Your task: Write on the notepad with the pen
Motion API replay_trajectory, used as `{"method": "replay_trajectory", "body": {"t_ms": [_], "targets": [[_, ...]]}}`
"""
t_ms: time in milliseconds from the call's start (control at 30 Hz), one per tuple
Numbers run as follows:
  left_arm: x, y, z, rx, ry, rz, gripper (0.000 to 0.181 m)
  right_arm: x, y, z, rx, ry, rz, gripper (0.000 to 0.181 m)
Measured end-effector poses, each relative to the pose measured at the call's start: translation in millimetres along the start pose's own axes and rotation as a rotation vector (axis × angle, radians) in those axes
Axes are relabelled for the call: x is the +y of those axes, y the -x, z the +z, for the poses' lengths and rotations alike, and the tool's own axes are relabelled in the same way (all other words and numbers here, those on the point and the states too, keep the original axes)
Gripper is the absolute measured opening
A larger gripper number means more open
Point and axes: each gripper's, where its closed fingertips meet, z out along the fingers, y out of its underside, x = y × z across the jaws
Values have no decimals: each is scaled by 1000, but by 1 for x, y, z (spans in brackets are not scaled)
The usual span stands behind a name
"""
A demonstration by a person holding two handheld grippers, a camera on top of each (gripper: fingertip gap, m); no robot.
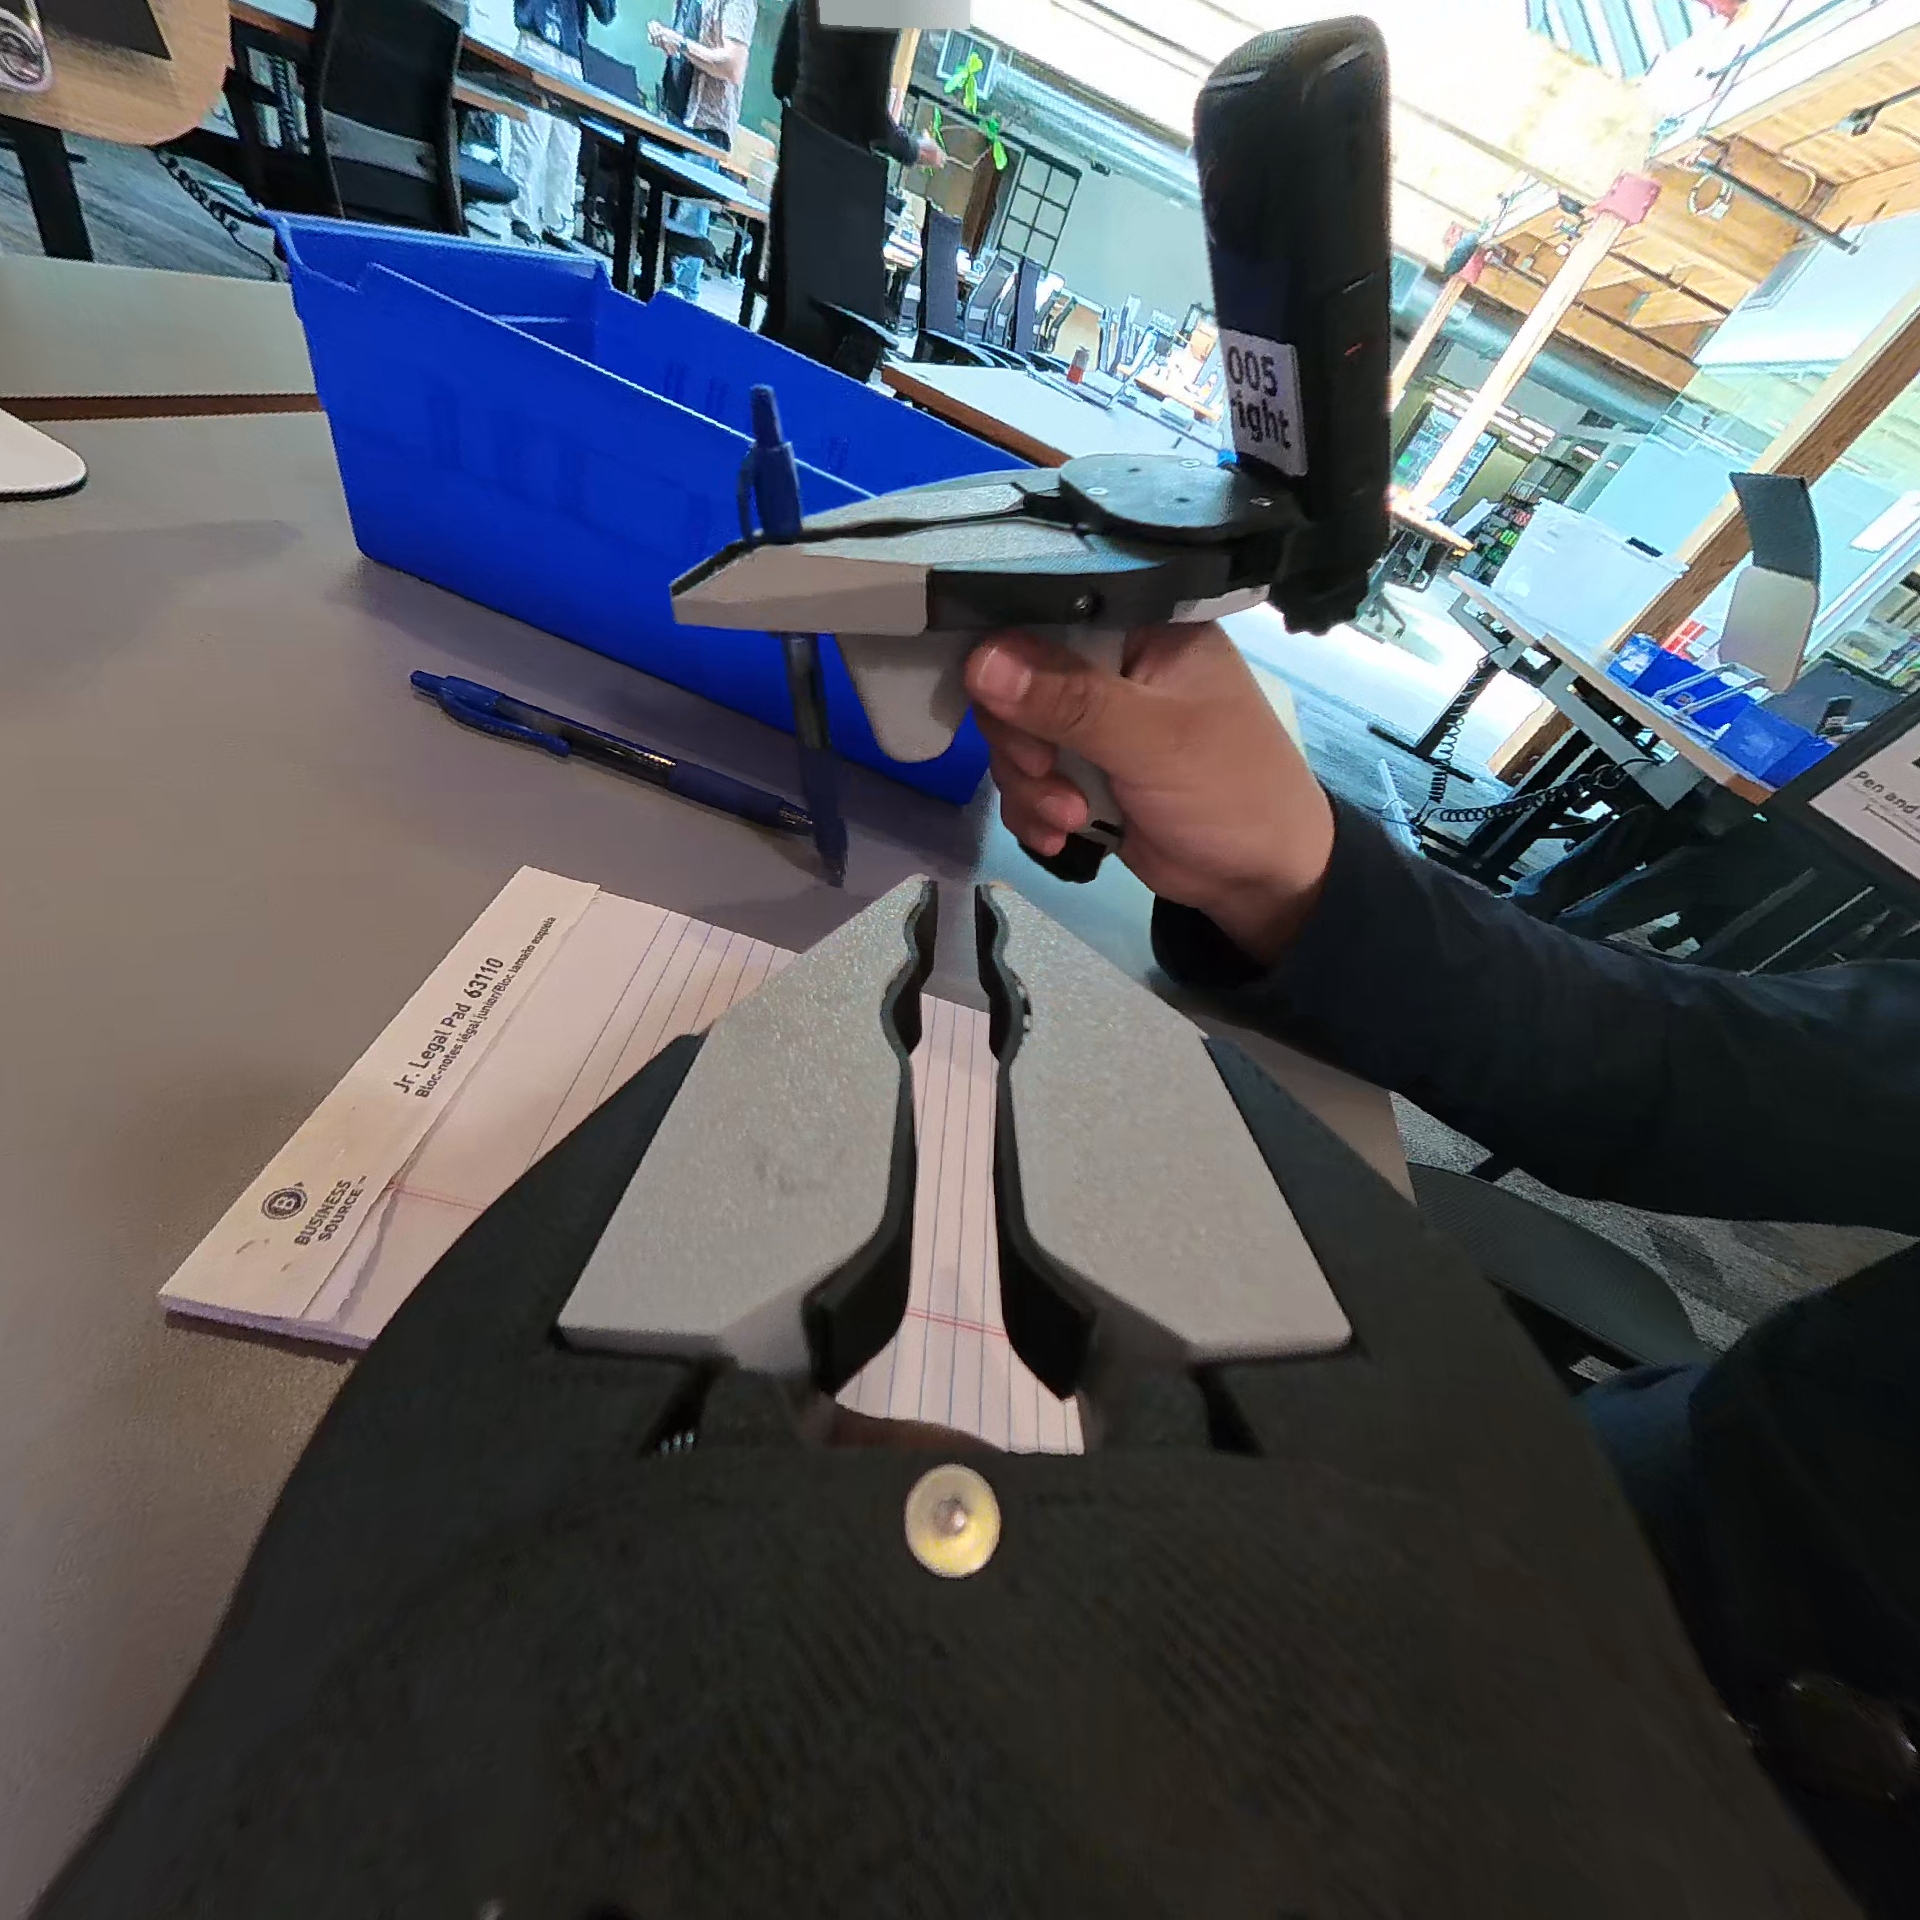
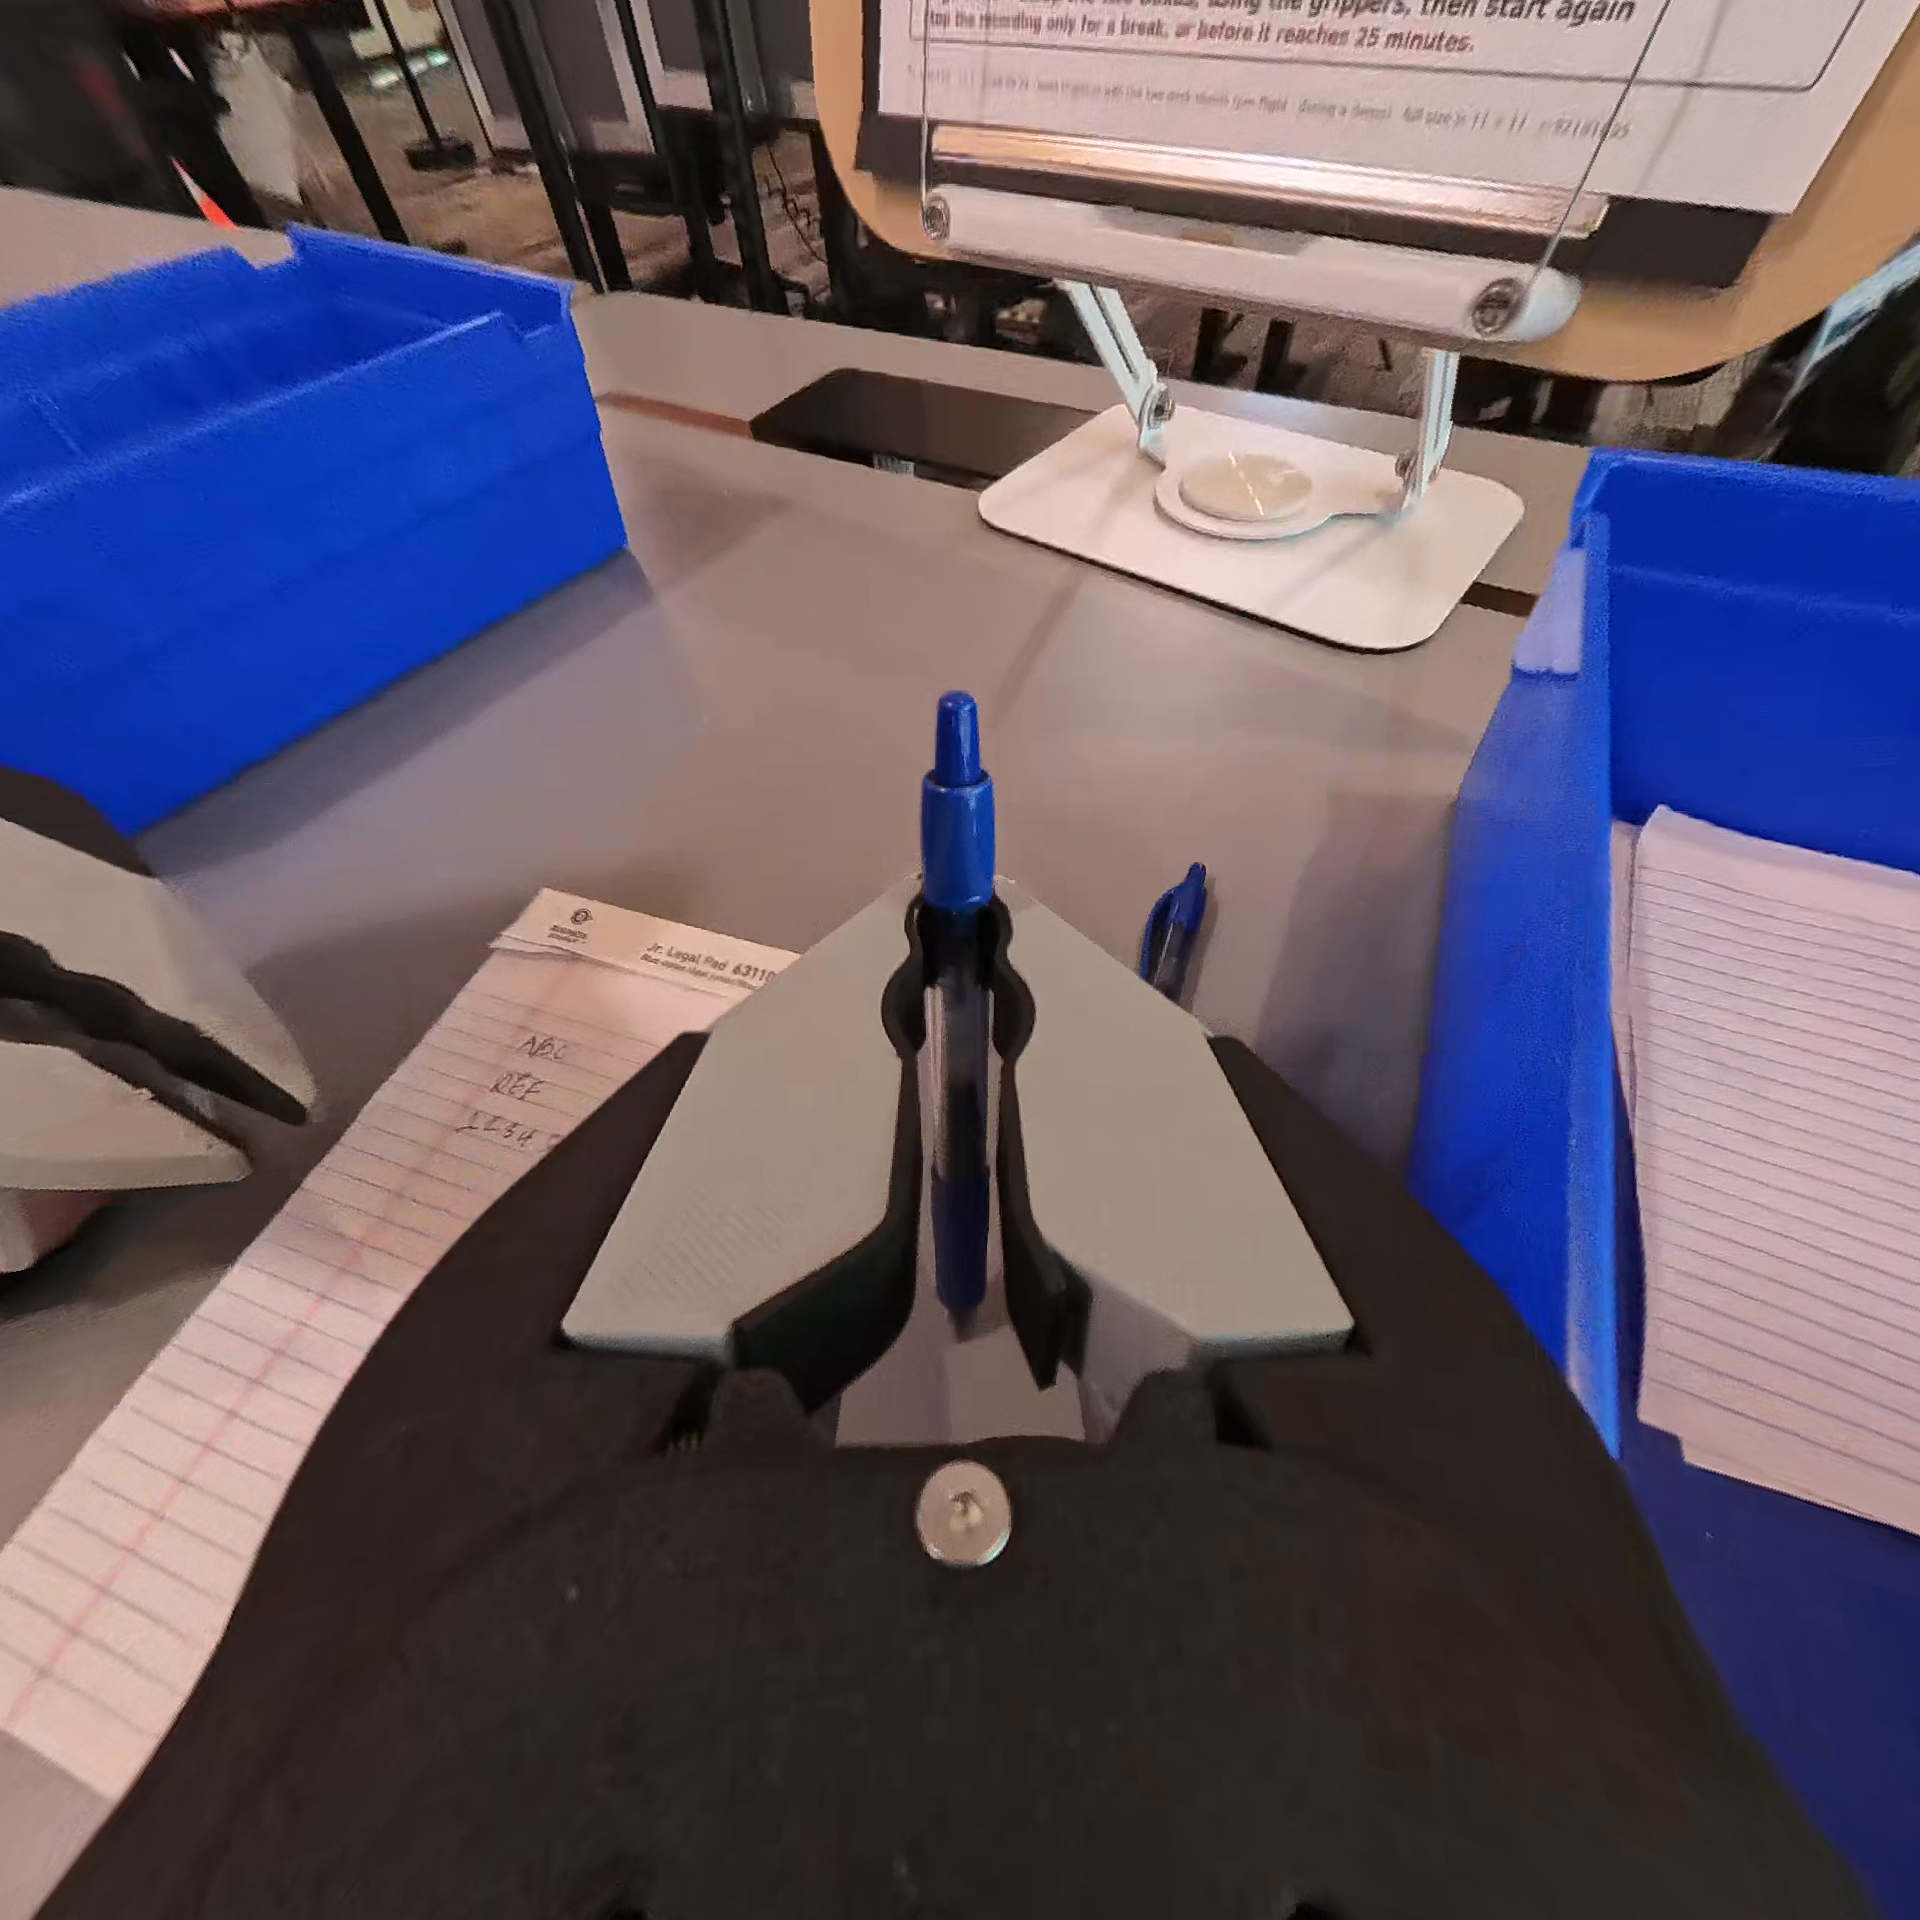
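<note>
A white lined notepad [image 1: 499,1091] lies on the grey table, with a few handwritten lines near its top in the right wrist view [image 2: 312,1299]. My right gripper [image 2: 956,914] is shut on a blue pen [image 2: 956,821] and holds it upright, tip down. In the left wrist view the right gripper [image 1: 727,592] holds the pen [image 1: 821,790] with its tip just past the notepad's far edge, close to the table. My left gripper [image 1: 956,894] is over the notepad, its jaws nearly together with nothing between them. It also shows in the right wrist view [image 2: 260,1101].
A second blue pen [image 1: 603,743] lies on the table beyond the notepad. A blue bin [image 1: 582,468] stands behind it and holds more notepads [image 2: 1766,1143]. Another blue bin [image 2: 291,540] stands at the left. A white stand [image 2: 1247,520] holds a board at the back.
</note>
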Motion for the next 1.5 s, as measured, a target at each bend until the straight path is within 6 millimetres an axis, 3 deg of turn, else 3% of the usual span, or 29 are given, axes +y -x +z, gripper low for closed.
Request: {"method": "replay_trajectory", "body": {"t_ms": [267,400,633,867,1000,1167,1267,1500], "targets": [[0,1,0,0,-1,-13,5,13,-8,29,79,65,-64,4],[0,1,0,1,-1,-14,5,23,-8,39,61,97,-17,13],[0,2,0,1,-3,-22,5,11,0,31,4,18,12,20],[0,3,-1,-3,-8,-26,5,17,26,31,-101,49,-44,19],[-1,5,-1,-11,-13,-25,5,36,22,38,-75,154,-54,7],[-3,10,-4,-38,-28,-31,5,58,-1,42,35,285,-29,0],[-4,13,-5,-49,-37,-46,5,55,-10,40,83,269,-46,0],[-5,20,-8,-81,-40,-45,6,36,13,21,-6,177,-115,5]]}}
